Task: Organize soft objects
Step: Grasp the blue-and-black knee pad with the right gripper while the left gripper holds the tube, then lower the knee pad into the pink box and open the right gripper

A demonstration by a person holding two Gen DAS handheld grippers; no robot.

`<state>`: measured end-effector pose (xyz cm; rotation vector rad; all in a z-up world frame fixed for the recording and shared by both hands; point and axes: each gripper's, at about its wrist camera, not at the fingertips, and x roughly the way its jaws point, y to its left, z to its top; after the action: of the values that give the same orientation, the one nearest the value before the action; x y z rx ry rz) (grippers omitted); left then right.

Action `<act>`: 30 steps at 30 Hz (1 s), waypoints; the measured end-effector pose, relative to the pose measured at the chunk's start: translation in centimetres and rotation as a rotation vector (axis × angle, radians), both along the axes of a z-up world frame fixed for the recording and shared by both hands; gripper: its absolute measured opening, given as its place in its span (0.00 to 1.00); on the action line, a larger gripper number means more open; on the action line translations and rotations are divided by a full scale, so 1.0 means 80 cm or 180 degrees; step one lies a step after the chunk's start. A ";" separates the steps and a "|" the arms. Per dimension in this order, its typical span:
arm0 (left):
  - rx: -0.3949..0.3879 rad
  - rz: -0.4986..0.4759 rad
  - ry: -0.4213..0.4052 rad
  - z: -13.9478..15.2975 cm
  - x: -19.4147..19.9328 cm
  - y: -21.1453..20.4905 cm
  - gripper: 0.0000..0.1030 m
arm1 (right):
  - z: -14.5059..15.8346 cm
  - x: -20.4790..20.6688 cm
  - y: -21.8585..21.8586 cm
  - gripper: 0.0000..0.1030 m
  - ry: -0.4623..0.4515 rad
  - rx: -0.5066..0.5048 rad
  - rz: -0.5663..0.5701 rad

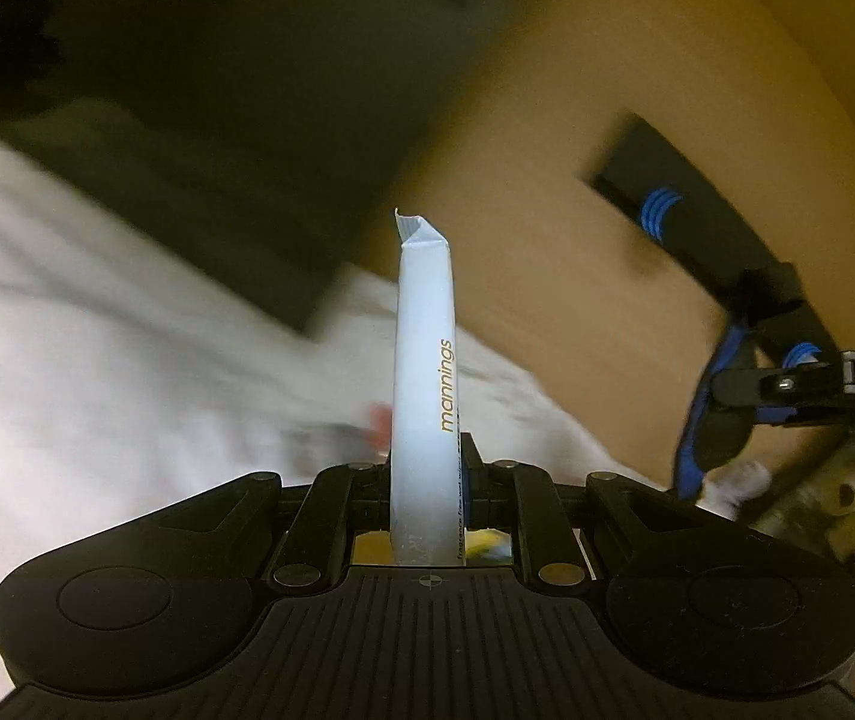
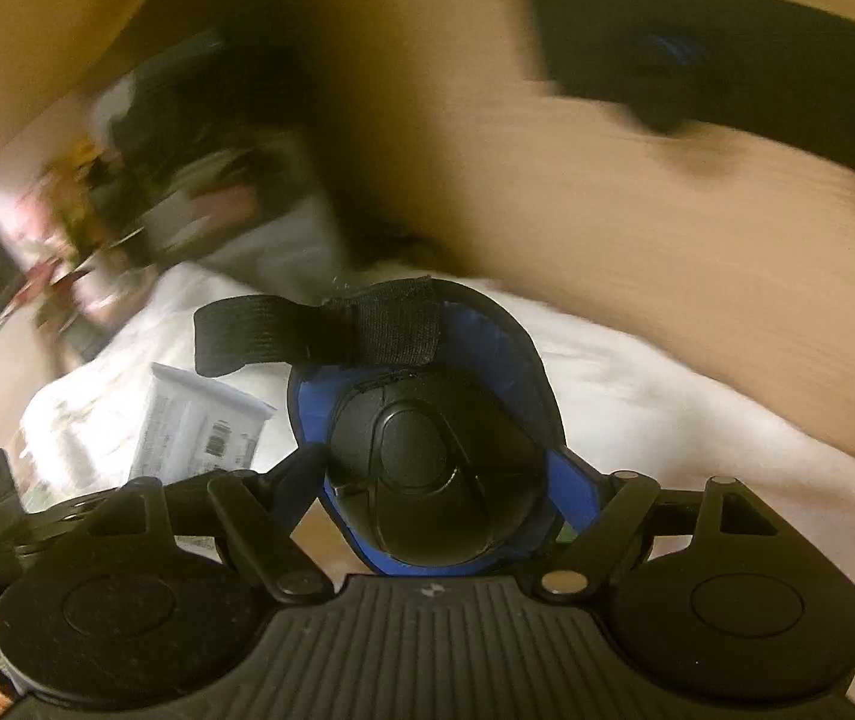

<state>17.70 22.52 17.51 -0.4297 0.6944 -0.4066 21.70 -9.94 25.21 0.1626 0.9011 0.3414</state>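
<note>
Both grippers have something between their fingers. Left gripper (image 1: 427,468) is nearly closed, its jaws pinching the lower end of a slim white pack of wet wipes (image 1: 424,360) printed "mannings", which stands upright between them over a rumpled white sheet (image 1: 97,330) and a tan wooden surface (image 1: 547,210); the background there is smeared by blur. Right gripper (image 2: 433,480) has its jaws spread wide around a black and blue protective pad (image 2: 427,456), a hard black dome on a blue backing with a black hook-and-loop strap (image 2: 319,330) sticking out to the left; the fingertips are hidden behind the pad, so contact cannot be told for sure. In the right wrist view the wipes pack shows to the lower left, barcode side up, with the white sheet behind it. A black board with blue stripes (image 1: 685,222) lies on the wood.
</note>
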 end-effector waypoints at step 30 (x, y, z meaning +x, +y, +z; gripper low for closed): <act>0.0058 -0.1182 0.0093 -0.077 0.035 -0.313 0.27 | -0.081 -0.032 -0.195 0.78 0.0550 -0.0417 -0.1597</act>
<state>20.53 -2.56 11.35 -0.2886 0.8080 -0.7447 19.13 -25.51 18.71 0.2927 1.0151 -0.2007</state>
